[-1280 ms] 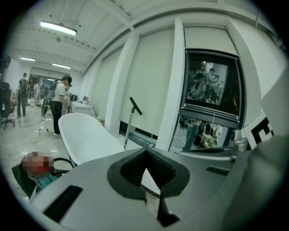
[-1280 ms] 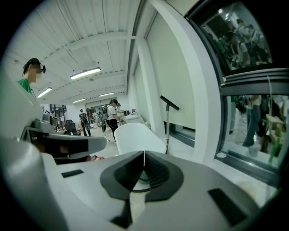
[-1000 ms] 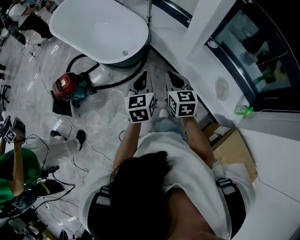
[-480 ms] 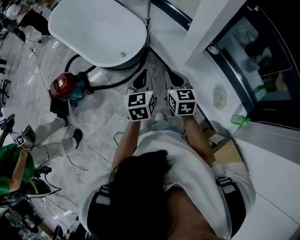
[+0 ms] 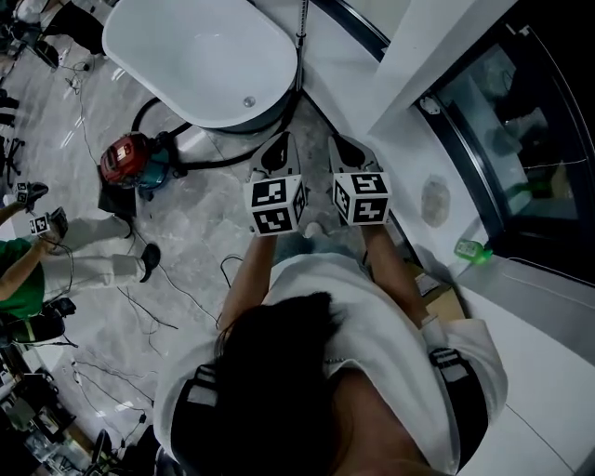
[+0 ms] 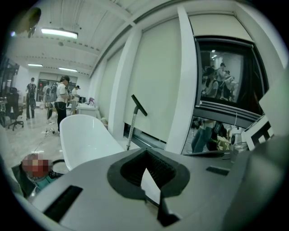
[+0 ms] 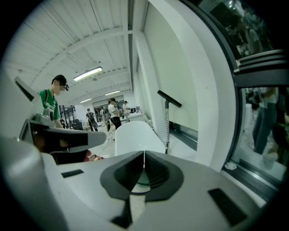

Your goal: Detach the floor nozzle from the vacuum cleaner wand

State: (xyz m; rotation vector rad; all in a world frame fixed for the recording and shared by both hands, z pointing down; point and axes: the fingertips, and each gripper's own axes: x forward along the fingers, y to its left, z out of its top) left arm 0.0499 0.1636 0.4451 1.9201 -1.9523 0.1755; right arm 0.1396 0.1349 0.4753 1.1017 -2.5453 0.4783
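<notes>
A red canister vacuum (image 5: 125, 160) sits on the floor left of the bathtub, and its black hose (image 5: 218, 160) curls round the tub's foot. The metal wand (image 5: 299, 23) stands upright by the wall behind the tub. It shows in the left gripper view as a wand (image 6: 130, 131) with a black cross-piece (image 6: 139, 104) on top, and likewise in the right gripper view (image 7: 166, 126). My left gripper (image 5: 277, 153) and right gripper (image 5: 349, 153) are held side by side, well short of the wand. Both are shut with nothing between the jaws (image 6: 145, 158) (image 7: 144, 158).
A white bathtub (image 5: 200, 60) stands ahead on the marble floor. White wall and a dark window (image 5: 502, 112) run along the right. A cardboard box (image 5: 437, 297) and a green bottle (image 5: 472, 248) lie at right. A person in green (image 5: 19, 270) and loose cables (image 5: 158, 307) are at left.
Both grippers have moved a little forward toward the bathtub, still shut and side by side. The person in green at the left has shifted position.
</notes>
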